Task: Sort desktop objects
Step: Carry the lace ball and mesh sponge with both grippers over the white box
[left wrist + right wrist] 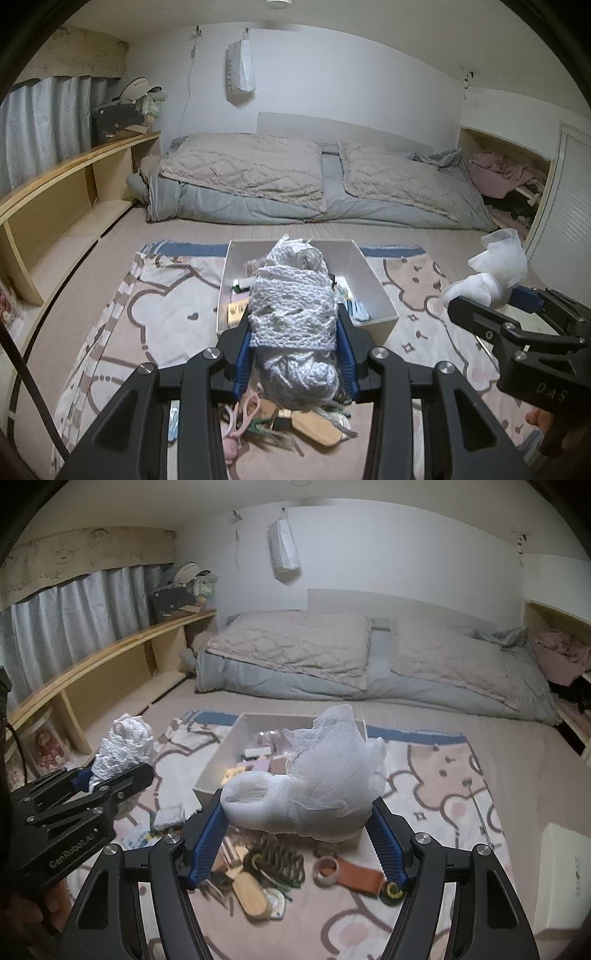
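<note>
Between the left jaws, knitted bundle [293,314].

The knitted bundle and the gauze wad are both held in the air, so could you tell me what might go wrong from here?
The gauze wad bulges loosely beyond the right gripper and could slip out. The knitted bundle in the left gripper hides much of the white box, so a drop may miss it.
</note>
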{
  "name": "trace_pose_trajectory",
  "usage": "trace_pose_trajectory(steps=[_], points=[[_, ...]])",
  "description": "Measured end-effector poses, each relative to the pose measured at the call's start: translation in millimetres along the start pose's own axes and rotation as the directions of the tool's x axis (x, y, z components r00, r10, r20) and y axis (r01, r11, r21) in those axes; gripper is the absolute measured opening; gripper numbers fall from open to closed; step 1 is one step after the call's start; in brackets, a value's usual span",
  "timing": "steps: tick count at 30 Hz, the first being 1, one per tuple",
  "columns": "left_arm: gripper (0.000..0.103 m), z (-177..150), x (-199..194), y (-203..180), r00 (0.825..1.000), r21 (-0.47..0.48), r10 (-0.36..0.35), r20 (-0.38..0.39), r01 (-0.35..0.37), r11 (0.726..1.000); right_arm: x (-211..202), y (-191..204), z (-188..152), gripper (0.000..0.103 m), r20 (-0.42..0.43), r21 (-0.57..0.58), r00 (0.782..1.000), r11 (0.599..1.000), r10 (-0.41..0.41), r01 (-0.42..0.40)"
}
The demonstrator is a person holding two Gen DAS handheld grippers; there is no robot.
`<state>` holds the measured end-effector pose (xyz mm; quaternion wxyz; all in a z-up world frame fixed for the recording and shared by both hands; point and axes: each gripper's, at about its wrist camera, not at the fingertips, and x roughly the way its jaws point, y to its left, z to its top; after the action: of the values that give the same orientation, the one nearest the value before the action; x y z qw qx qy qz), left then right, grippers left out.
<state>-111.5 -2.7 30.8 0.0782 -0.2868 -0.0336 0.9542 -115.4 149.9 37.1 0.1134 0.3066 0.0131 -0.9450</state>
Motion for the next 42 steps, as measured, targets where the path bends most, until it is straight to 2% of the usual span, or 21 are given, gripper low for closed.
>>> trace_pose_trajectory(steps=[6, 12, 19, 31, 42], points=[[0.039, 21.1, 17.1, -1.0, 1.000, -0.008, -0.004, 0.025, 0.005, 1.000, 12.3, -1.2, 23.1, 0.073, 0.034, 0.021, 0.999, 1.000, 0.011, -0.012], [0.039, 37.1, 45.2, -2.4, 0.999, 0.013, 0.002, 0.054, -0.003, 1.000, 36.5, -5.8, 39.9, 0.073, 0.055, -0.001, 0.998, 1.000, -0.018, 0.018], [0.039, 52.8, 85.4, 1.7, 0.998, 0.003, 0.006, 0.063, -0.006, 1.000, 76.6, -24.3, 48.1, 0.073, 0.041, 0.003, 0.999, 1.000, -0.024, 0.024], [0.039, 79.7, 158.0, 12.6, 1.000, 0.027, -0.011, 0.027, 0.011, 1.000, 157.3, -45.0, 59.0, 0.073, -0.017, 0.022, 0.999, 0.999, -0.027, 0.027], [0.039, 68.7, 224.9, 25.8, 0.996, -0.018, -0.035, -0.083, 0.034, 0.999, 195.6, -51.6, 55.5, 0.073, -0.066, 0.025, 0.997, 0.999, -0.037, 0.038]])
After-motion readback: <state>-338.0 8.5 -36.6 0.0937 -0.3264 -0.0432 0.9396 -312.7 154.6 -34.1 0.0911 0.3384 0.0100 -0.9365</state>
